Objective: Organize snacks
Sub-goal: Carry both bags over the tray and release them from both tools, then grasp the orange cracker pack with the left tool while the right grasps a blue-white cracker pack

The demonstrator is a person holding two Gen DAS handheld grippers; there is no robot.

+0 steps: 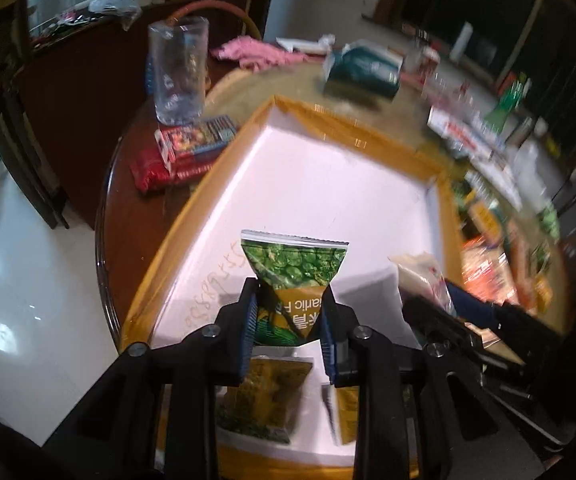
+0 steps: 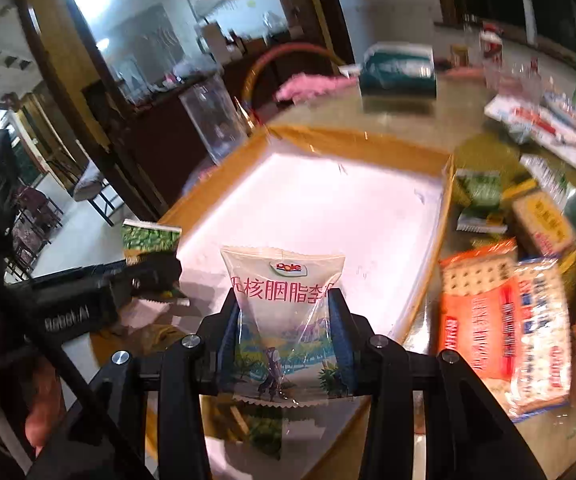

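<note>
My left gripper [image 1: 289,304] is shut on a green pea snack packet [image 1: 293,266] and holds it above the white tray [image 1: 307,168] with orange-taped rim. Two similar packets [image 1: 264,396] lie in the tray's near end below it. My right gripper [image 2: 286,312] is shut on a white Dole fruit packet [image 2: 284,280], also above the tray [image 2: 327,208]. The right gripper with its packet shows at the right of the left wrist view [image 1: 423,276]. The left gripper with the pea packet shows at the left of the right wrist view [image 2: 150,238].
A clear plastic jar [image 1: 178,68] and red snack packs [image 1: 184,152] stand left of the tray. Cracker packs [image 2: 503,320] and other snacks lie right of it. A green tissue pack [image 2: 399,72] and pink cloth [image 2: 311,84] lie behind. The round table's edge [image 1: 104,216] is at left.
</note>
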